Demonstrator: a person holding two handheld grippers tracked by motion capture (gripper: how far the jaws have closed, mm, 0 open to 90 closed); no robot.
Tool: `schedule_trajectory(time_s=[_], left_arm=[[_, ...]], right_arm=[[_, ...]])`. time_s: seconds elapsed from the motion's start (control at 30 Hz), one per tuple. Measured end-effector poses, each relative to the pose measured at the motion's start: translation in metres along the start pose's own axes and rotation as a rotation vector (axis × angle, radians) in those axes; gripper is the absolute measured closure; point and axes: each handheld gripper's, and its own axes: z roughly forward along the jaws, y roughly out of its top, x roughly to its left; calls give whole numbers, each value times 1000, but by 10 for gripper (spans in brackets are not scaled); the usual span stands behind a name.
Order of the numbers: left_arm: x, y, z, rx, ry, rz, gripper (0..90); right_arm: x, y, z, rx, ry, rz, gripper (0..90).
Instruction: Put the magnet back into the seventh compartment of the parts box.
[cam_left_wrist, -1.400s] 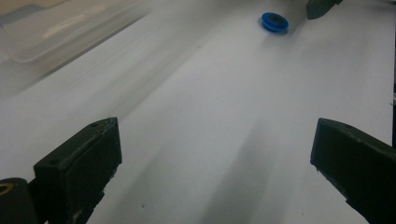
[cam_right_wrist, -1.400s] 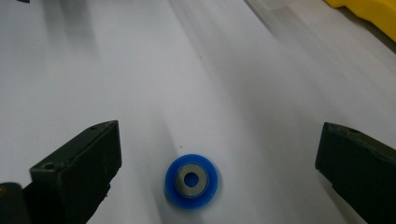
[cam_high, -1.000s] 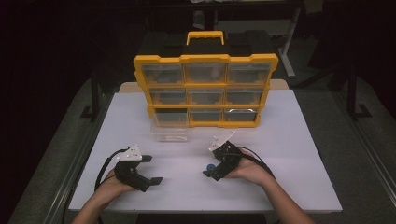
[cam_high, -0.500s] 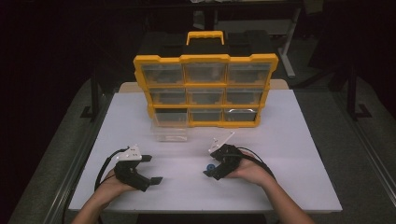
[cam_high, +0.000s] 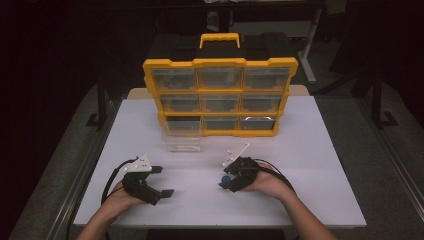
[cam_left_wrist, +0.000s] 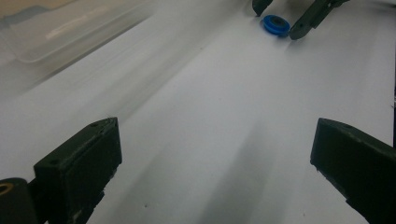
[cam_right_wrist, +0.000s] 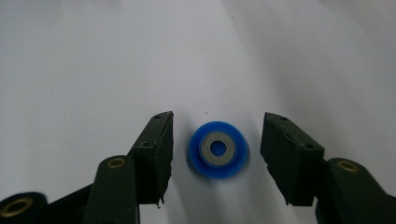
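While right gripper (cam_right_wrist: 217, 154) brackets blue ring (cam_right_wrist: 217, 150), gaps flank it.

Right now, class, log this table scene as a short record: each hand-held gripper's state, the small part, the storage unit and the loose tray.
left hand-held gripper: open, over bare table, holding nothing
right hand-held gripper: open, jaws either side of the part, not touching it
blue ring with grey centre: flat on white table
yellow drawer organiser: upright at far side of table
clear drawer: pulled out, on table before organiser
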Motion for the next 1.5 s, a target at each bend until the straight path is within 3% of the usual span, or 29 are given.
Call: schedule_trajectory(time_s=[0.6,0.9,1.43,1.5], left_arm=[[-2,0,0,2,-3,9,17],[-1,0,0,3,-3,9,17],[-2,0,1,-6,12,17,17],[-2,0,1,-5,13,17,16]], right_arm=[[1,-1,-2,4,-12,-30,594],[2,-1,-2,6,-18,-39,612],[-4,4,-8,6,-12,27,614],[-5,5,-9,6,-18,17,614]])
